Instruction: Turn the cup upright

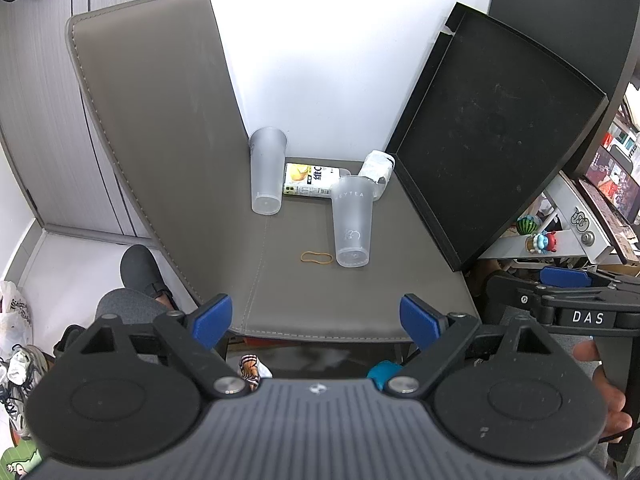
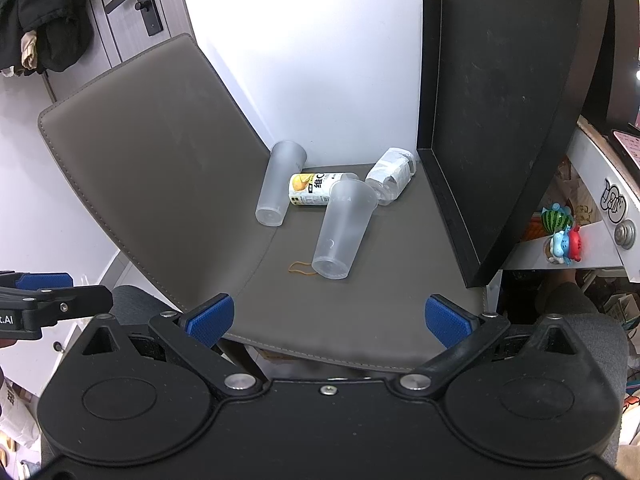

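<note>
Two frosted clear plastic cups stand on the grey chair seat (image 1: 320, 300). One cup (image 1: 267, 172) stands at the back left by the backrest, also in the right wrist view (image 2: 278, 184). The other cup (image 1: 352, 220) stands nearer the middle, printed with faint letters, also in the right wrist view (image 2: 342, 228). Both appear upright, mouths up. My left gripper (image 1: 316, 322) is open and empty over the seat's front edge. My right gripper (image 2: 328, 320) is open and empty, also at the front edge, well short of the cups.
A yellow-and-white can (image 1: 310, 180) lies on its side behind the cups. A crumpled clear bottle (image 1: 376, 170) lies beside it. A rubber band (image 1: 316, 257) lies by the nearer cup. A black tray (image 1: 496, 128) leans at the right. The chair backrest (image 1: 160, 120) rises left.
</note>
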A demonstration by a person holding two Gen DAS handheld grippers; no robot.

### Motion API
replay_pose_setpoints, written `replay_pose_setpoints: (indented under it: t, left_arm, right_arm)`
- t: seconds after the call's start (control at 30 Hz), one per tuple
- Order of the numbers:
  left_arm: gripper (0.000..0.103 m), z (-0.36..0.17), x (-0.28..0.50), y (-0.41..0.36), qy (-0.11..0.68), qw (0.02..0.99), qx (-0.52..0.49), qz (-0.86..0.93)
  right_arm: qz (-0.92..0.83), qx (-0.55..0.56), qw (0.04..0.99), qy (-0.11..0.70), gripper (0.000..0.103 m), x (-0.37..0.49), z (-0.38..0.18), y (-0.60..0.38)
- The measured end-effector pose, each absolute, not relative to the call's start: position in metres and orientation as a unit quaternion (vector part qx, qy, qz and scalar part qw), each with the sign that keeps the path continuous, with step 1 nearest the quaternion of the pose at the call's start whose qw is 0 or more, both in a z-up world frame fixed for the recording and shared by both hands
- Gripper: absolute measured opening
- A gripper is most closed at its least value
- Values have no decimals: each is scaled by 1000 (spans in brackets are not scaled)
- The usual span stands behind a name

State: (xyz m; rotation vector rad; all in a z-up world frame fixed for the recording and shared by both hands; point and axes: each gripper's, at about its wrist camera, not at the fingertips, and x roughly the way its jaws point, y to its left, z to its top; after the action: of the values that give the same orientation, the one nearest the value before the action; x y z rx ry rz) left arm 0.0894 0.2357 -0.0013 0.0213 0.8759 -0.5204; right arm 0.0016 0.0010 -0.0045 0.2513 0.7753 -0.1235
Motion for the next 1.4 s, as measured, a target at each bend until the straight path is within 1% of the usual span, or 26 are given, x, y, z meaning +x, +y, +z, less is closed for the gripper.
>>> replay_pose_setpoints:
  t: [0.73, 1.13, 1.4]
  left_arm:
    - [90, 1, 93, 227, 416, 871, 13, -262]
    - [90, -3, 117, 201, 421, 866, 15, -269]
    - [90, -12, 150, 180, 436, 859, 7, -268]
  right_arm:
    - [-64, 122, 915, 380, 103, 6, -8, 0]
    - [-61, 149, 910, 382, 103, 16, -13, -12]
    - [-76, 156, 910, 376, 103, 29, -19, -24]
